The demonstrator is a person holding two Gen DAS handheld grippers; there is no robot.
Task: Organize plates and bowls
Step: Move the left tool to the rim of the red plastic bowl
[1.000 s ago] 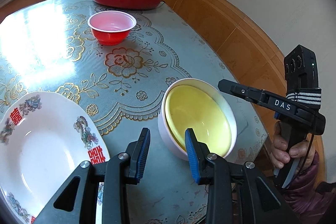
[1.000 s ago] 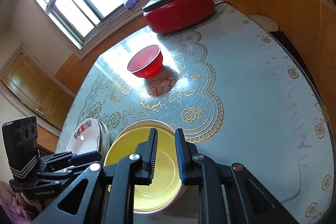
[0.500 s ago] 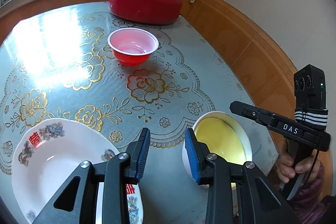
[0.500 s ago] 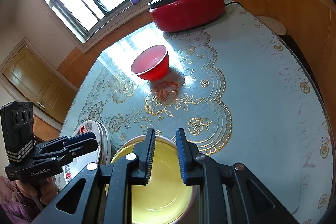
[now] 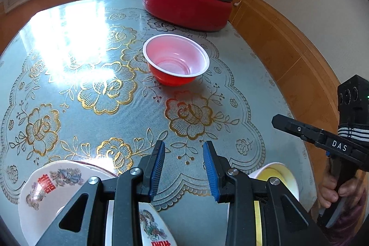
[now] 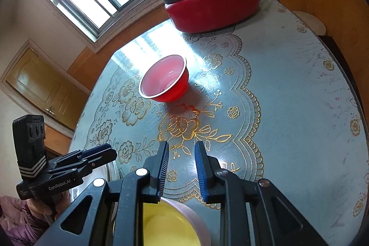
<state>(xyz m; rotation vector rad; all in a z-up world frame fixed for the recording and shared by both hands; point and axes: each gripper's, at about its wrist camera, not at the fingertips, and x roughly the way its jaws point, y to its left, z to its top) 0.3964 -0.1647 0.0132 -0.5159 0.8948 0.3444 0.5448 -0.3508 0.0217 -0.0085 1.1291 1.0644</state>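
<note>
A red bowl with a white rim (image 5: 176, 59) stands alone in the middle of the table; it also shows in the right wrist view (image 6: 165, 82). A white bowl with a yellow inside (image 5: 282, 179) sits at the near right edge, below my right gripper (image 6: 181, 168), which is open and empty. White plates with red characters and dragons (image 5: 46, 190) lie stacked at the near left, under my left gripper (image 5: 184, 167), also open and empty. Each gripper shows from the side in the other's view (image 5: 320, 137) (image 6: 85, 159).
A large red electric pot with a grey lid (image 5: 189, 4) stands at the table's far edge by the wall. The round table (image 5: 76, 89) has a blue cloth with gold flowers. Wooden wall panelling (image 5: 283, 47) runs close along the right. A window is at the back left.
Both grippers have pulled back and tilted up. The yellow-lined bowl and the plates have slid toward the bottom of the views, and the red bowl is nearer the centre. The jaws look unchanged.
</note>
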